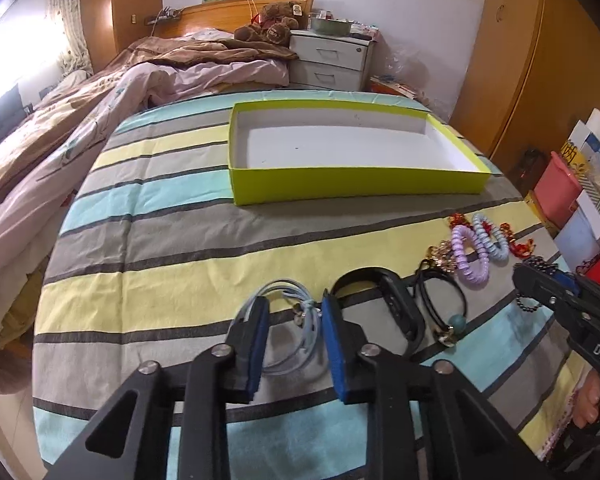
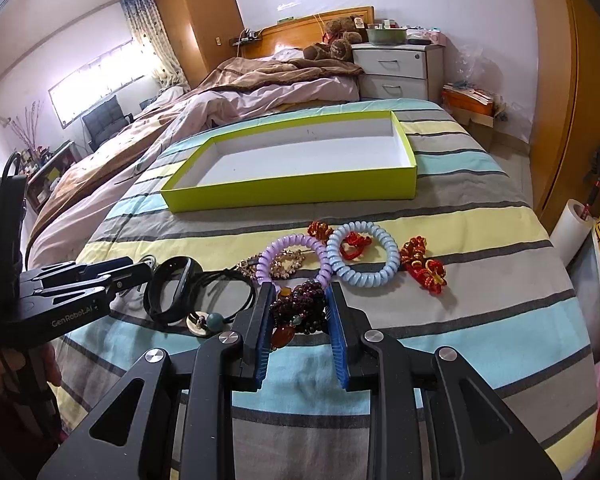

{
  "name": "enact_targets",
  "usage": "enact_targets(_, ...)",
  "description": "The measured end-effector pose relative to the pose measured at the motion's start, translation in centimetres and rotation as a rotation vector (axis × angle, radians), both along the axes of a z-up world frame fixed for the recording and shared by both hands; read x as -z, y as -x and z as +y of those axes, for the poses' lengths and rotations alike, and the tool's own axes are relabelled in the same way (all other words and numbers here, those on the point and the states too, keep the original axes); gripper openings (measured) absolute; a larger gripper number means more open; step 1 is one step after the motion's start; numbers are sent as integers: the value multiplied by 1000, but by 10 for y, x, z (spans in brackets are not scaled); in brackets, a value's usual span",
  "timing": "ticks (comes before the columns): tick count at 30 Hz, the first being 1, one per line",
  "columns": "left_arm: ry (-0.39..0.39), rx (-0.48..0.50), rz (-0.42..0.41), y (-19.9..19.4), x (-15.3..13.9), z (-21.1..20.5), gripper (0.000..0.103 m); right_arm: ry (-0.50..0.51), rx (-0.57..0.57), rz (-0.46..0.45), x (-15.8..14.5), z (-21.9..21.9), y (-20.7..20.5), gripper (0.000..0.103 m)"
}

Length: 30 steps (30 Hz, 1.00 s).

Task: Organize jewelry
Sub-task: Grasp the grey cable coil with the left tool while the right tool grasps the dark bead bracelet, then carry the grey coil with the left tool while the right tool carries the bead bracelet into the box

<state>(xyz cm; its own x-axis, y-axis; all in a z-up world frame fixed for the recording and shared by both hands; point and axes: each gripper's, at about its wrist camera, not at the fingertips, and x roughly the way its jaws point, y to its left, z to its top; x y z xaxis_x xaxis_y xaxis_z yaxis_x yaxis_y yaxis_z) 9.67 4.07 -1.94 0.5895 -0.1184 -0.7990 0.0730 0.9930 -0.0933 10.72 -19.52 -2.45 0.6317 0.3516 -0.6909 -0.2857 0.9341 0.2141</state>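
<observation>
Jewelry lies on a striped cloth in front of an empty lime-green box (image 1: 356,186) (image 2: 292,192). My left gripper (image 1: 294,306) is open with its fingers on either side of a pale blue cord bracelet (image 1: 296,336). My right gripper (image 2: 300,300) is open around a dark purple bead bracelet (image 2: 300,308); in the left wrist view it shows at the right (image 1: 540,284). Between them lie a black band (image 1: 396,304) (image 2: 172,288) and a black cord with a teal bead (image 1: 458,322) (image 2: 214,320). Farther on lie a purple coil tie (image 2: 292,258), a blue coil tie (image 2: 362,256) and red ornaments (image 2: 424,264).
The striped cloth (image 1: 160,248) covers a table beside a bed with pink and brown bedding (image 1: 112,100). A white drawer unit (image 1: 332,60) stands behind. A wooden wardrobe (image 2: 560,92) and boxes (image 1: 572,200) are at the right.
</observation>
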Motion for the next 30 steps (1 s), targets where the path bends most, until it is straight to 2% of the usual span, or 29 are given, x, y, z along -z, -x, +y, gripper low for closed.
enact_targets(5, -20, -37, 14, 4, 4, 8, 22, 2, 5, -5, -1, -3, -1, 26)
enact_targets(13, -3, -18, 39, -2, 10, 6, 22, -4, 11, -5, -2, -6, -3, 26)
enact_targets(15, -25, -10, 40, -6, 13, 0, 22, -2, 10, -2, -1, -6, -4, 26)
enact_targets(17, -51, -3, 31, -7, 13, -4, 22, -1, 9, -2, -1, -7, -4, 26)
enact_targets(19, -45, -9, 29, -7, 13, -3, 22, 2, 9, -3, -1, -6, -4, 26)
enact_targets(21, -48, -17, 28, -6, 13, -3, 17, 2, 12, -2, 0, -7, -5, 26)
enact_targets(30, -31, -37, -34, 2, -6, 2, 16, 5, 13, -19, -6, -6, -3, 26)
